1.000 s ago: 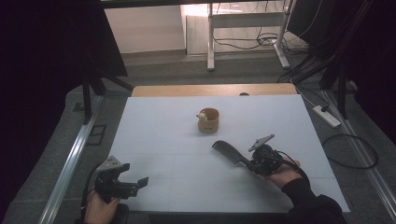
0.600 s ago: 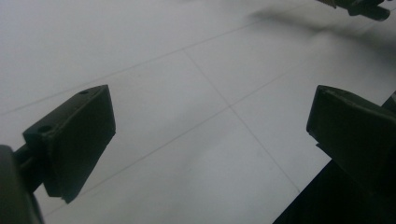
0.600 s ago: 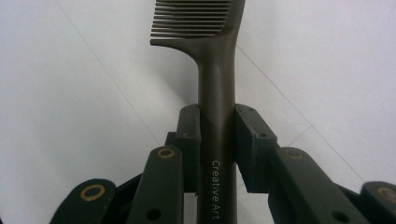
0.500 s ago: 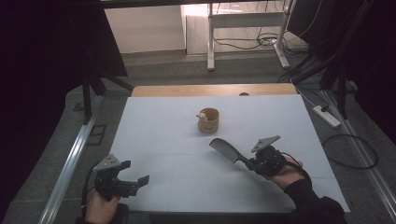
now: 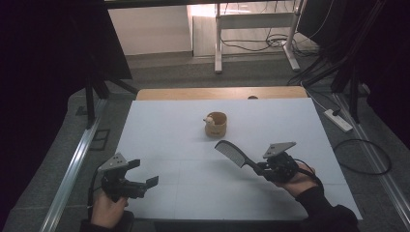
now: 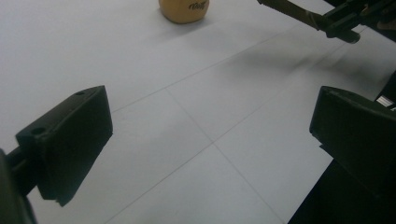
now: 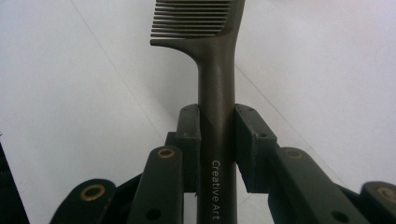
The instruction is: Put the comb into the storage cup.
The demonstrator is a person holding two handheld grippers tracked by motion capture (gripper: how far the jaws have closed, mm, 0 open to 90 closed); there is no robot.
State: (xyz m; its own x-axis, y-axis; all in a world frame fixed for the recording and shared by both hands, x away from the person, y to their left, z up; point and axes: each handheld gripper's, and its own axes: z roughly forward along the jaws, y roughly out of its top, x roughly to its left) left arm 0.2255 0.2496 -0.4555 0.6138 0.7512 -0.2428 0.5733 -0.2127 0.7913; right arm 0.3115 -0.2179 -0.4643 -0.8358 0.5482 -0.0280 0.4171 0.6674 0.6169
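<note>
While the right gripper (image 5: 263, 169) clamps its two black jaws on the handle of a dark comb (image 5: 235, 154), the comb runs straight out ahead of that gripper, its long axis in line with the jaws. From above, the toothed end points away from the gripper, up and to the left, toward a small cup (image 5: 216, 124) that stands well beyond the comb's tip. The comb (image 7: 211, 70) looks like smooth, dark brown plastic: a round, slim handle that widens into a flat head with a row of fine, even teeth along one side. White lettering on the handle reads "Creative Art". The comb seems to be held above the white table (image 5: 169, 125), with a soft shadow under it in the left gripper view.

The left gripper (image 5: 143, 174) sits over the near left part of the table with its jaws wide apart and nothing between them. Ahead of it and off to its right, the comb (image 6: 292, 9) and the other gripper show at the top edge.

The cup (image 6: 183, 9) is tan, round and squat, with dark print on its side and a small pale thing at its rim. The table is matt white, crossed by thin lines into large squares
</note>
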